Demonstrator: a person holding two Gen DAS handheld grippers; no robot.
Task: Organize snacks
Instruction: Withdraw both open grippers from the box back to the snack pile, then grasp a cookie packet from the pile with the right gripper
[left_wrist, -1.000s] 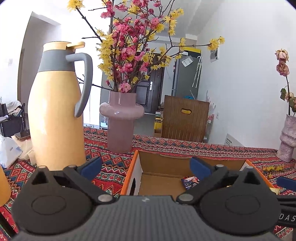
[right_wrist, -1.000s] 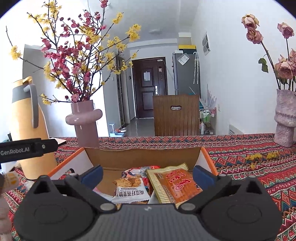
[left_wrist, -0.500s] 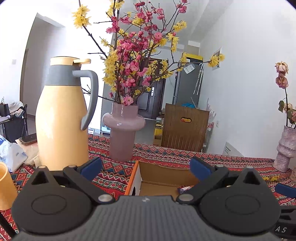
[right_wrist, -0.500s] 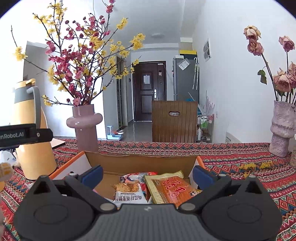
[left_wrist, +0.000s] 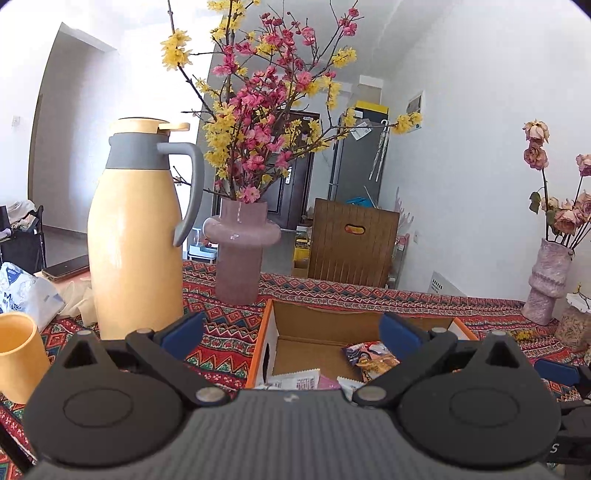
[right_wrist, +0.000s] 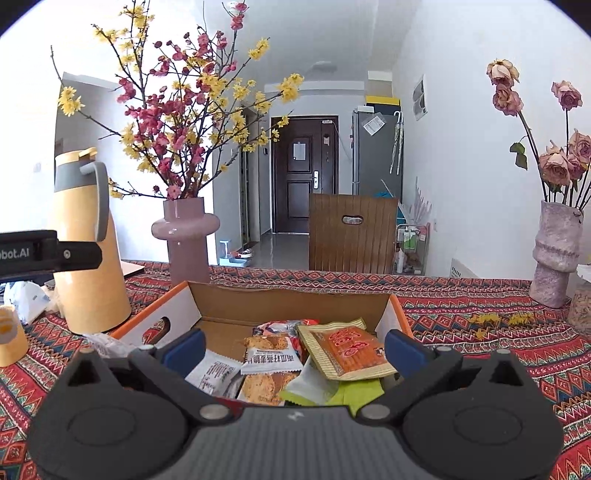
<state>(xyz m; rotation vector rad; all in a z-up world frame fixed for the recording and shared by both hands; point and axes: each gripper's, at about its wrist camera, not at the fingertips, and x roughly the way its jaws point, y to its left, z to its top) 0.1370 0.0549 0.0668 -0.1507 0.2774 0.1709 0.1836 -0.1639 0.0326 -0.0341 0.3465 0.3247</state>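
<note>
Snacks in crinkly foil packets (right_wrist: 295, 363) already lie heaped inside your orange-edged cardboard box (right_wrist: 288, 301) on the patterned table (right_wrist: 480, 332), both left tongs (left_wrist: 291, 334) and right tongs (right_wrist: 293, 349) wide and empty, so next choose a packet to straighten.

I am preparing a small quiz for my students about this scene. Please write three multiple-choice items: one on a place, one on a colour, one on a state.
1. Where do the snack packets lie?
A. In the cardboard box
B. Beside the pink vase
C. On the chair

2. What colour is the thermos jug?
A. Green
B. Yellow with grey collar
C. Black

3. How is the right claw?
A. Shut on a packet
B. Open, holding nothing
C. Out of view

Answers: 1 A, the packets sit inside the cardboard box; 2 B, as its body shows; 3 B, its blue pads stand wide apart.
</note>
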